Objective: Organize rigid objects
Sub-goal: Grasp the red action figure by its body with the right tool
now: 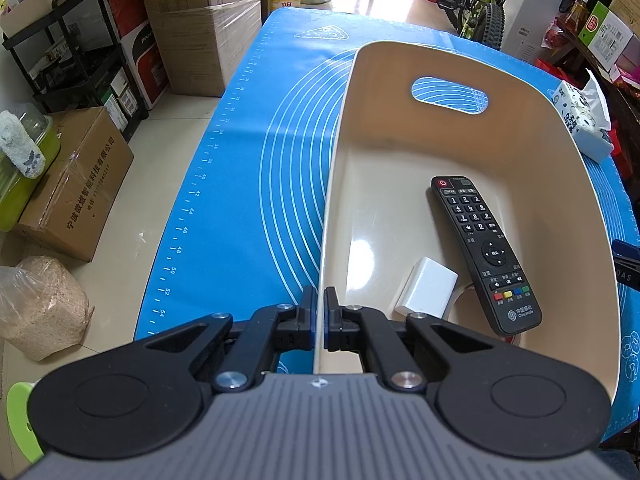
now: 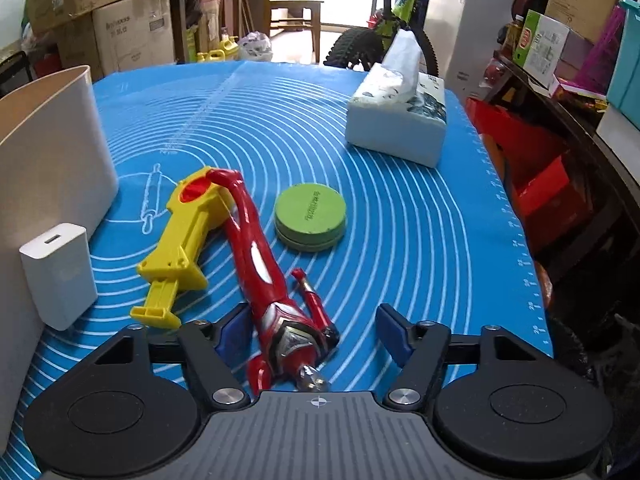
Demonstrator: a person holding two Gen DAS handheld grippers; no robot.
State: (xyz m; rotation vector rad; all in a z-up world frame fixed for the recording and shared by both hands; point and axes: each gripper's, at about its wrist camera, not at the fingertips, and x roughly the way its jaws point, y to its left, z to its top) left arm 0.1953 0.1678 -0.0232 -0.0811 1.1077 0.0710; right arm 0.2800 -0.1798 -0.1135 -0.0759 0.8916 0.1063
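My left gripper is shut on the near rim of a cream plastic bin, whose thin wall runs between the pads. Inside the bin lie a black remote and a white charger block. In the right wrist view my right gripper is open, low over the blue mat. Its jaws straddle the chest of a red and silver toy figure lying on its back. A yellow toy launcher lies left of the figure and a green round tin beyond it. Another white charger stands against the bin's outer wall.
A tissue pack sits at the mat's far right. The table's left edge drops to a tiled floor with cardboard boxes and a black rack. A bicycle stands behind the table, and cluttered shelves line the right.
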